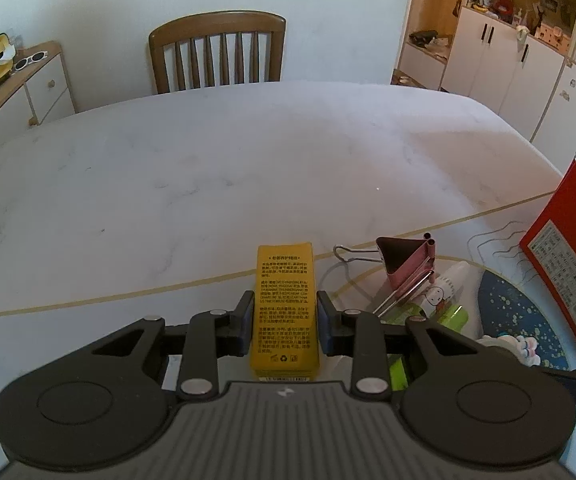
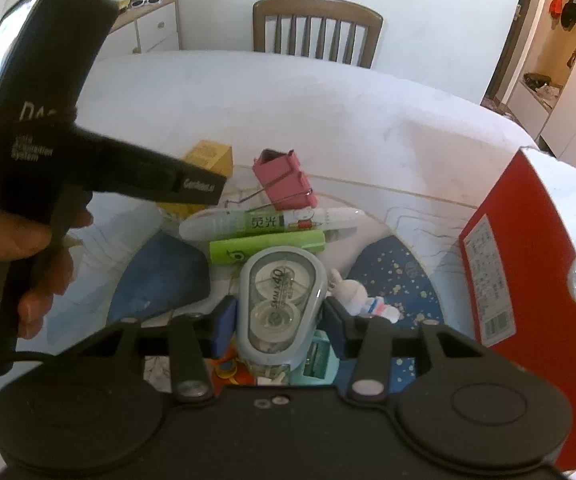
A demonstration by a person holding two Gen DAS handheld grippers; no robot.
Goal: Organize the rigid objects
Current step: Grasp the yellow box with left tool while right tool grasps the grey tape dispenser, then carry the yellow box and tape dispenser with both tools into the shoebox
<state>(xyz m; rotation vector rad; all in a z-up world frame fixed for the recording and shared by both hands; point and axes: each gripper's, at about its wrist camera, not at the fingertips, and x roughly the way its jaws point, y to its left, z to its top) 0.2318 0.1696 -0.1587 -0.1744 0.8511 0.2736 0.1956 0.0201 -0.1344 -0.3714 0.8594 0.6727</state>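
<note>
- Closest to the lens, a yellow box (image 1: 285, 308) is pinched by the left gripper (image 1: 286, 316); the pads look pressed flat against its two long sides, so the jaws are narrowed to the box's width.
- Same story on the other side: a grey correction tape dispenser (image 2: 279, 304) is clamped by the right gripper (image 2: 279, 316), jaws about mid-width and snug on its rounded body as far as can be told.
- Whether either item has been lifted off the surface can't be made out, though both sit tilted up between the fingers.
- Just past the dispenser, a green tube (image 2: 266, 252) and a white glue pen (image 2: 272, 222) are left lying side by side, with a small bunny figure (image 2: 357, 294) beside them on the blue-patterned mat (image 2: 399, 280).
- A bit further out, a pink binder clip (image 2: 284, 178) is seen tipped on its handles, untouched.
- Off to the right a red box (image 2: 527, 260) is standing upright, open at the top; it's probably where stuff gets dropped, but that's a guess.
- Beyond all that, the white table (image 1: 208, 160) is bare up to a wooden chair (image 1: 218, 52).
- Progress-wise it looks early: two things grabbed, nothing visibly sorted, and the tube, pen, clip and bunny are left to deal with.
</note>
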